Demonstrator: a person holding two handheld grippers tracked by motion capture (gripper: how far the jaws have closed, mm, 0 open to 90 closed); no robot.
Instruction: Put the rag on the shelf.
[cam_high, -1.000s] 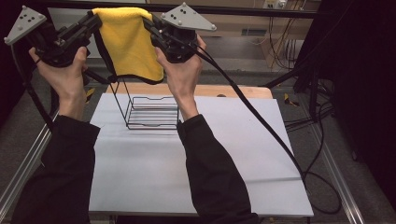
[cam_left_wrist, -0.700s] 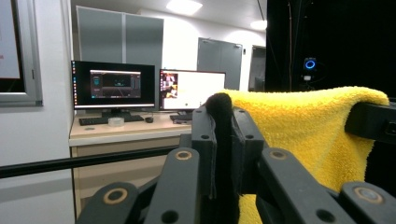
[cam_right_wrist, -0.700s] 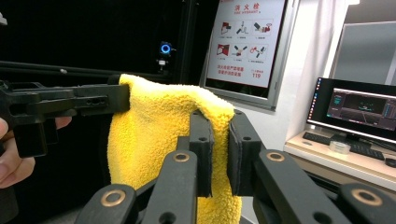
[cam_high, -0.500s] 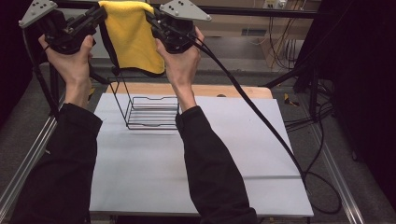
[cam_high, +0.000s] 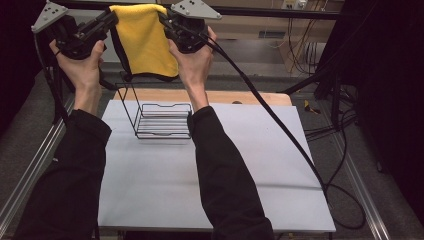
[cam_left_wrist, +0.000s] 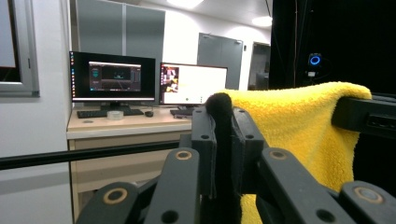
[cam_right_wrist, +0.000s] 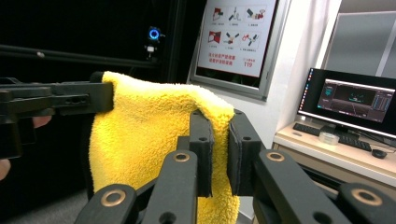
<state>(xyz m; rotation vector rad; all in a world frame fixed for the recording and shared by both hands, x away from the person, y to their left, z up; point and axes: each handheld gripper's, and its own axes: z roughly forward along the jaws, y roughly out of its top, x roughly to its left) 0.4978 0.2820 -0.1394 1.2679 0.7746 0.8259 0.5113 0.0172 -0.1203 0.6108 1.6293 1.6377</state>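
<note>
A yellow towel (cam_high: 145, 42) with a dark edge hangs spread between my two grippers, above the back of the table. My left gripper (cam_high: 112, 17) is shut on the towel's upper left corner. My right gripper (cam_high: 164, 19) is shut on its upper right corner. In the left gripper view the jaws (cam_left_wrist: 223, 123) pinch the dark hem, and the towel (cam_left_wrist: 294, 135) drapes off to the right. In the right gripper view the jaws (cam_right_wrist: 218, 128) clamp a fold of the towel (cam_right_wrist: 144, 140), with the left gripper (cam_right_wrist: 60, 100) at its far corner. A black wire rack (cam_high: 162, 120) stands on the table below the towel.
The white table top (cam_high: 250, 165) lies under both arms, with a wooden board (cam_high: 250, 97) along its back edge. A thick black cable (cam_high: 280, 130) trails from the right gripper across the table's right side. Metal rails run along both sides of the table.
Both hands have carried the stretched towel farther from the person, toward the back of the table above the wire rack. Both grips are unchanged.
</note>
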